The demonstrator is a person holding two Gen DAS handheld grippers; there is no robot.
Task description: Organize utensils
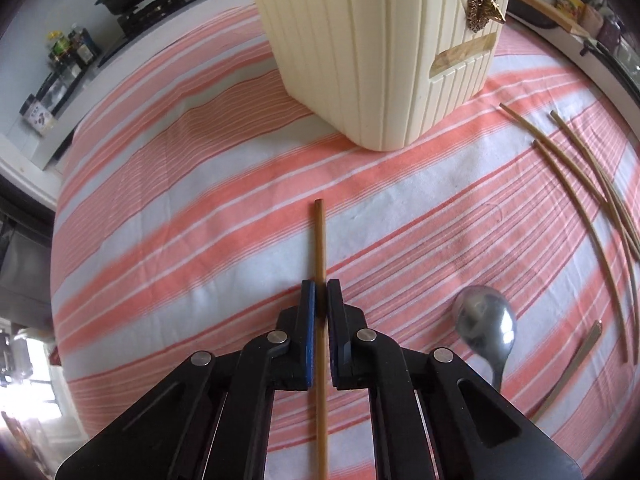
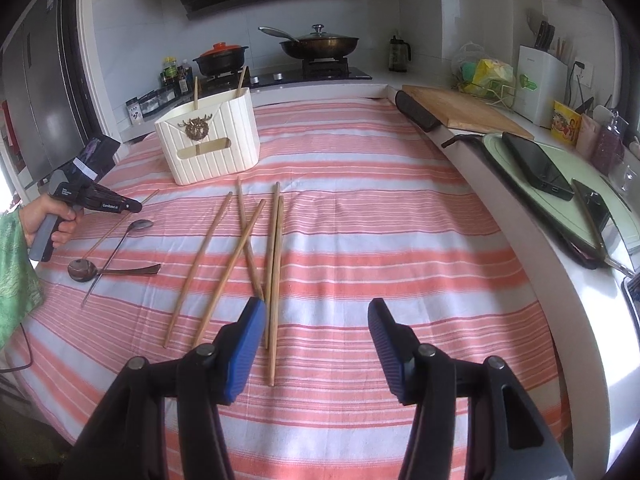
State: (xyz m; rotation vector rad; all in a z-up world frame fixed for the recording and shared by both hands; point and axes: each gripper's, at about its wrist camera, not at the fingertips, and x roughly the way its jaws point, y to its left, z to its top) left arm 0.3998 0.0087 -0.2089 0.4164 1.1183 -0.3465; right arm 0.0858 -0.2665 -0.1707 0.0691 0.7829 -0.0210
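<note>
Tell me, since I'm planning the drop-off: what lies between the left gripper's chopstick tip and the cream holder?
Only bare striped cloth, seen in the left wrist view: the chopstick in the left gripper ends short of the cream holder.

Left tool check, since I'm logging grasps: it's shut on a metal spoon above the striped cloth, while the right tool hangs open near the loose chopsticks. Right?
Not quite. The left tool is shut on a chopstick, not a spoon; the left wrist view shows this. The metal spoon lies apart on the striped cloth. The rest holds: the right tool hangs open near the loose chopsticks.
</note>
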